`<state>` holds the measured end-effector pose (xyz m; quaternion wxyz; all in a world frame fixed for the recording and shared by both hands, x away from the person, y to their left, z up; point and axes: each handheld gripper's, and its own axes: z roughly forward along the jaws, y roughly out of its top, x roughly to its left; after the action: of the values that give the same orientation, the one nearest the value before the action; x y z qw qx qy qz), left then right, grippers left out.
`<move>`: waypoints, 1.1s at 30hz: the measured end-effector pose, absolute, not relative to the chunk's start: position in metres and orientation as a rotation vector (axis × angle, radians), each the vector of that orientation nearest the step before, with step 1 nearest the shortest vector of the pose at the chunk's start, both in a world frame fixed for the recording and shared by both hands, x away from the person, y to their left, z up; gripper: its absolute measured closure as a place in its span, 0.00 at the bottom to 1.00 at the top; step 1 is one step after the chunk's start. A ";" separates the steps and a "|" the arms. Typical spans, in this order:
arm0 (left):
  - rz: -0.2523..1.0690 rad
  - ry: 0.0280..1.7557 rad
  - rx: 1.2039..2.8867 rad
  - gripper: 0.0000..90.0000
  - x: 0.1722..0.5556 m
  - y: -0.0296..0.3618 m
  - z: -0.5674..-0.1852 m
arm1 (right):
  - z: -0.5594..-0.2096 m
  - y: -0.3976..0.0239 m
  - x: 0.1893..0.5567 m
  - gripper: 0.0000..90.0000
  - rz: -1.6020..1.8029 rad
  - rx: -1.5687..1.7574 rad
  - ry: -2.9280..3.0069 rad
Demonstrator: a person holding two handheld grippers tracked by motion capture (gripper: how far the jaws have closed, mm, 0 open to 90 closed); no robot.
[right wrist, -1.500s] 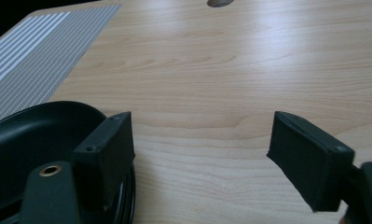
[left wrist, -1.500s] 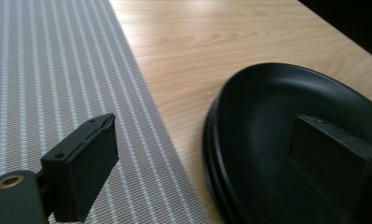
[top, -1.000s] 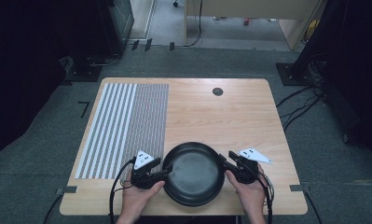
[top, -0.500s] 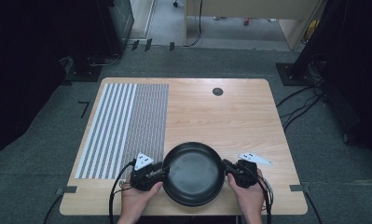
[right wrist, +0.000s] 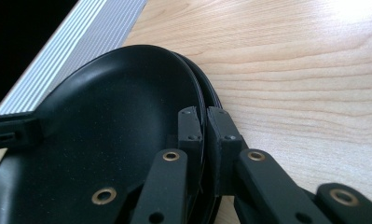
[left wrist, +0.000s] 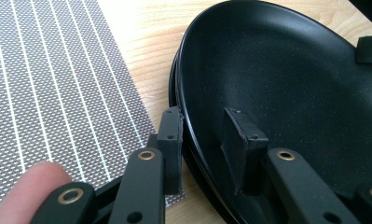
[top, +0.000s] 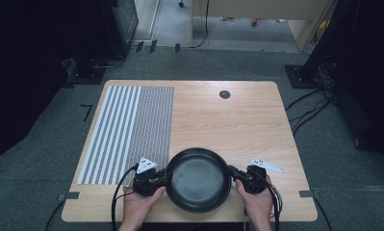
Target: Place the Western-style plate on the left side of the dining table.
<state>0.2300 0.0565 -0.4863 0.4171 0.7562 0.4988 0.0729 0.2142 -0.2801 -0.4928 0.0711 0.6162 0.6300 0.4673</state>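
Note:
A round black pan [top: 198,180] lies on the wooden table [top: 228,125] near its front edge. My left gripper [top: 166,175] straddles the pan's left rim. In the left gripper view the outer pad [left wrist: 170,140] lies against the pan's [left wrist: 291,93] outer wall, and the inner pad [left wrist: 244,144] stands a little off the inside. Those jaws [left wrist: 204,135] have just been closing. My right gripper [top: 230,172] is at the right rim. In the right gripper view its pads [right wrist: 204,126] press the thin edge of the pan [right wrist: 104,140] from both sides.
A striped grey mat [top: 132,125] covers the table's left part, right beside the pan's left side [left wrist: 58,70]. A dark round hole [top: 224,94] sits near the far edge. Bare wood stretches beyond the pan. Dark floor and cables surround the table.
Both grippers' jaws have narrowed around the pan's rim, the right one down onto the edge. The hands and the pan have hardly shifted.

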 end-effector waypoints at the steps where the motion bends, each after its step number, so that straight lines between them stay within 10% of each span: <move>1: 0.181 1.253 1.897 0.77 0.230 0.057 -0.486 | -0.493 -0.280 0.214 0.95 1.407 1.851 1.894; 33: 0.074 1.273 1.845 0.75 0.222 0.085 -0.479 | -0.515 -0.261 0.211 0.93 1.602 2.053 1.760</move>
<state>0.2218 0.0853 -0.4792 0.4345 0.7409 0.5113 0.0296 0.2109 -0.2609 -0.5145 -0.0009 0.6532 0.5599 0.5097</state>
